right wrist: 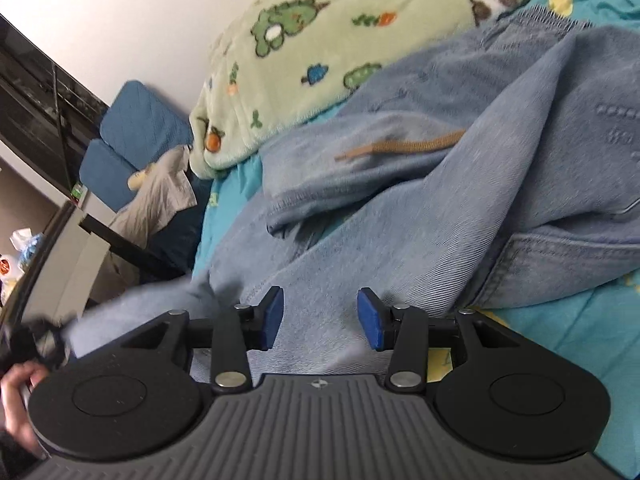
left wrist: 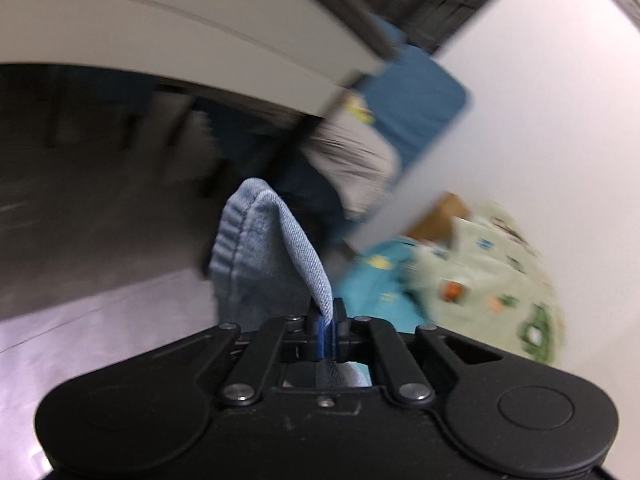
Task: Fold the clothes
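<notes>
Left hand-held gripper [left wrist: 327, 326]: blue pads pressed together on a fold of light-blue denim, the cloth rising from the pinch as a stiff peak with a ribbed, stitched edge at its top; background heavily motion-blurred.
Right hand-held gripper [right wrist: 320, 318]: pads spread wide, nothing between them, hovering just above the cloth.
Denim garment [right wrist: 400, 208]: light-blue, heaped and creased on the bed, spread over a teal bedsheet [right wrist: 568, 320]; a thick seamed band shows at right, and a tan drawstring [right wrist: 404, 146] lies across the middle.
Handling, judged: fairly heavy for cloth, soft but with body, holds a crease, not slippery; seams and hems are the firm places to pinch, so the right gripper would best take the seamed band or an outer edge, well apart from the left's hold.
Green printed blanket [right wrist: 320, 40]: bunched behind the garment, touching it.
Views compared: right wrist alone shows the garment's whole lie, the drawstring and blue cushions [right wrist: 136, 140] beyond; left wrist alone shows the actual pinch.
</notes>
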`<action>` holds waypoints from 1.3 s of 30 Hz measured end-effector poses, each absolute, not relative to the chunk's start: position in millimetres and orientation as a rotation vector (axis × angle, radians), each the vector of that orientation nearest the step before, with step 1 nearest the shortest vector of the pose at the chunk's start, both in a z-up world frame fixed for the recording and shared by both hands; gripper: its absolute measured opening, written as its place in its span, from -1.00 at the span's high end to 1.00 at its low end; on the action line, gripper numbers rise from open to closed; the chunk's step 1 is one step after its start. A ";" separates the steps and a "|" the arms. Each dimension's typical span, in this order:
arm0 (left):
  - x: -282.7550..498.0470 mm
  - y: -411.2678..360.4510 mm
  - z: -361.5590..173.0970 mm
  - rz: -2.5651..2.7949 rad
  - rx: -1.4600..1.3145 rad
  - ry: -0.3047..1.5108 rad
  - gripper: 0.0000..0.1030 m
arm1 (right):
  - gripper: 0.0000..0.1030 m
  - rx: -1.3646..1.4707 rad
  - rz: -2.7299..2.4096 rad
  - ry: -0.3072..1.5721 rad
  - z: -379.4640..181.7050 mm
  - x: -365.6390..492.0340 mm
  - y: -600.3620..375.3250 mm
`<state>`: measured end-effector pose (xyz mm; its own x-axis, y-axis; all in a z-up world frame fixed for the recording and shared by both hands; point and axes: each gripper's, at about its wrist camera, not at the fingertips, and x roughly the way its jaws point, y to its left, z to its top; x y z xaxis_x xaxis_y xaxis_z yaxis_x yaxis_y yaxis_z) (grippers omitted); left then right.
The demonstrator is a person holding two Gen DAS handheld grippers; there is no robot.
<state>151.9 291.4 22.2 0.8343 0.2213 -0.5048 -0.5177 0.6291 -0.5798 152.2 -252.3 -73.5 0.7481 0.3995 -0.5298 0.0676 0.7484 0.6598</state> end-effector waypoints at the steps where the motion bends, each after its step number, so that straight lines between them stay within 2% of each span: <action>1: 141.2 298.7 15.8 0.484 -0.787 0.414 0.95 | 0.12 0.710 0.196 0.703 -71.1 149.2 -255.1; 6: 96.0 319.9 -23.2 0.621 -0.921 0.501 0.94 | 0.12 0.722 0.150 0.689 -63.8 138.6 -275.2; 9: 85.6 318.9 -28.5 0.638 -0.950 0.571 0.87 | 0.12 0.735 0.125 0.674 -57.6 134.2 -287.0; 12: 83.5 309.4 -22.2 0.610 -0.919 0.629 0.58 | 0.12 0.743 0.107 0.658 -50.7 129.9 -297.3; 14: 80.9 300.6 -16.1 0.586 -0.896 0.654 0.28 | 0.12 0.734 0.099 0.644 -44.7 126.3 -304.1; 15: 78.5 296.3 -12.4 0.575 -0.889 0.660 0.03 | 0.12 0.730 0.095 0.637 -41.7 124.5 -307.5; 16: 75.5 291.9 -9.3 0.561 -0.880 0.663 -0.08 | 0.12 0.730 0.091 0.629 -39.0 122.5 -311.9; 19: 63.0 275.2 -0.8 0.494 -0.845 0.664 -0.18 | 0.12 0.759 0.075 0.590 -30.9 115.0 -331.9; 22: 52.0 255.7 11.8 0.436 -0.794 0.661 -0.25 | 0.09 0.816 0.046 0.548 -24.7 108.8 -357.0; 28: 53.1 194.2 25.2 0.270 -0.627 0.673 -0.26 | -0.03 0.935 -0.055 0.500 -25.9 102.3 -411.6; 33: 71.1 131.4 22.0 0.094 -0.511 0.690 -0.26 | -0.08 1.005 -0.183 0.485 -39.5 96.4 -454.3; 39: 99.0 52.5 4.8 -0.136 -0.332 0.726 -0.26 | -0.11 1.073 -0.288 0.550 -71.1 105.2 -478.8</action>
<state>99.0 52.5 4.8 0.7419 -0.2354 -0.6278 0.0073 0.9391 -0.3435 105.2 -478.8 -71.1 0.8310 0.0394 -0.5548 0.4784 0.4581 0.7491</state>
